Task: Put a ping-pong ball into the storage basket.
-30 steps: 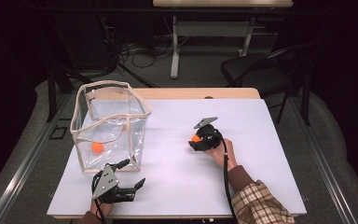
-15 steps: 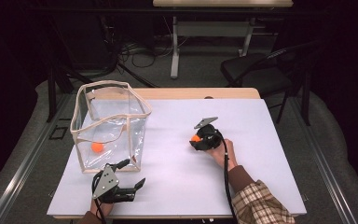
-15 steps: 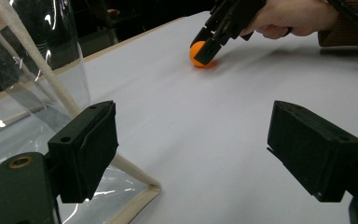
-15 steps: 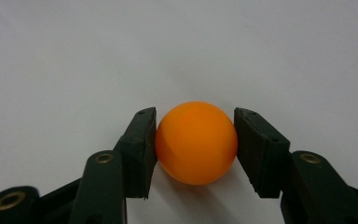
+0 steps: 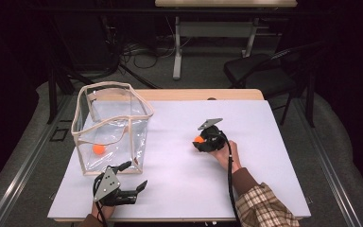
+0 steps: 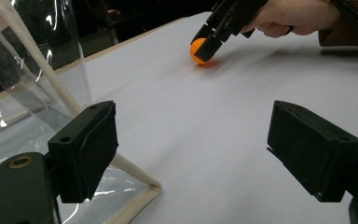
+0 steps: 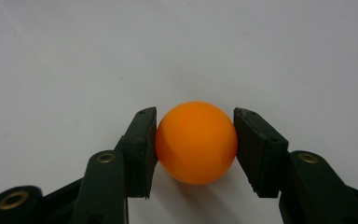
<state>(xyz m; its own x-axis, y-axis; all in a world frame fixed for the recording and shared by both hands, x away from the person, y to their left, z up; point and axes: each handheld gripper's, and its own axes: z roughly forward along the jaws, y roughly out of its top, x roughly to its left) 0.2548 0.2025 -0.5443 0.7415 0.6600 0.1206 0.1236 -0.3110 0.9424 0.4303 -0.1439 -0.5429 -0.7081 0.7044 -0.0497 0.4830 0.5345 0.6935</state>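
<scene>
With the orange ball (image 7: 196, 142) pinched between them on the counter (image 5: 264, 142), the right tongs (image 7: 196, 140) are mid-pickup. The left tongs (image 6: 193, 154) gape wide, holding nothing. Next, I judge, comes a lift toward the clear bag (image 5: 111, 127).

Dark room, black chair (image 5: 264, 71), grey floor (image 5: 208, 66)

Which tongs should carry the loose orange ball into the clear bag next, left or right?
Right. The right tongs already have both jaws against the orange ball on the table. The left tongs sit open and empty beside the clear bag, which already holds another orange ball.
</scene>
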